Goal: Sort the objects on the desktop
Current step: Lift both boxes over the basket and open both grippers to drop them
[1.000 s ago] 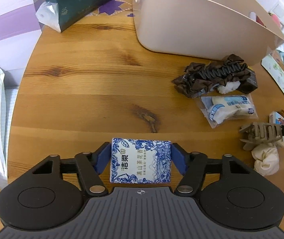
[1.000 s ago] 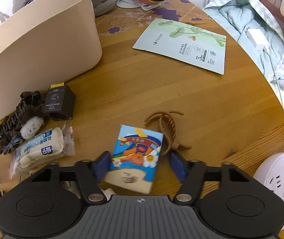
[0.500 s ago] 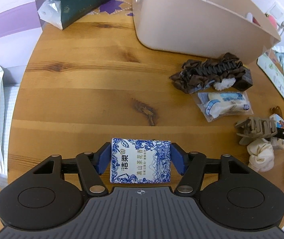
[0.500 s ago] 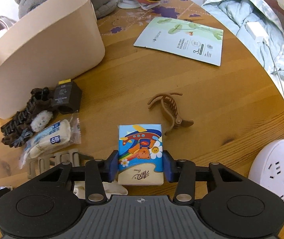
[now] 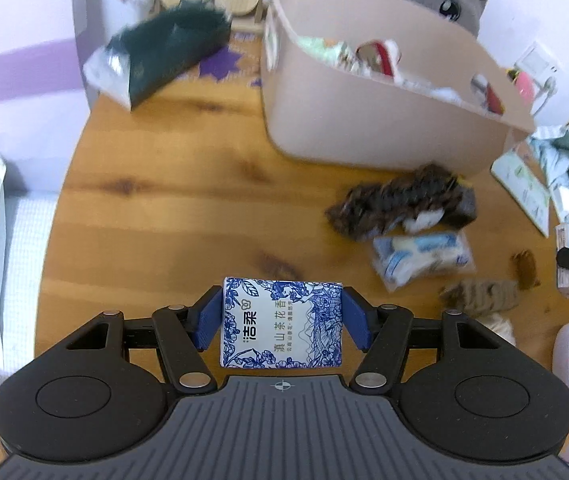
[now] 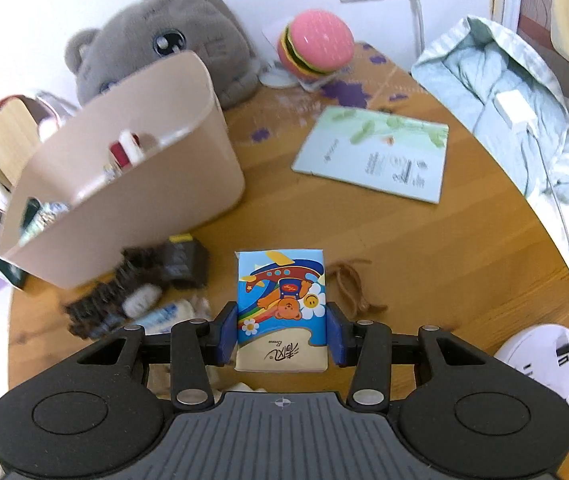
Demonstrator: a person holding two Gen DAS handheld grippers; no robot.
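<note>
My left gripper [image 5: 282, 314] is shut on a blue-and-white floral tissue pack [image 5: 282, 324], held above the round wooden table [image 5: 164, 208]. My right gripper [image 6: 282, 330] is shut on a colourful cartoon-bear tissue pack [image 6: 282, 312], also lifted off the table. The beige storage bin [image 5: 364, 120] with several items inside stands at the back; it also shows in the right wrist view [image 6: 132, 184]. On the table lie a brown scrunchie pile [image 5: 396, 204], a wrapped snack packet [image 5: 424, 258], a beige hair claw [image 5: 480, 294] and a brown hair claw [image 6: 352, 286].
A dark green tissue bag [image 5: 164, 60] lies at the back left. A grey plush cat [image 6: 164, 52], a burger toy [image 6: 316, 46], a pale green booklet [image 6: 376, 158], a light blue jacket [image 6: 516, 120] and a white power hub [image 6: 548, 364] surround the bin and the table's right edge.
Both grippers have risen and tilted up toward the bin, each carrying its pack. The right gripper closed on the bear pack a second ago and lifted it.
</note>
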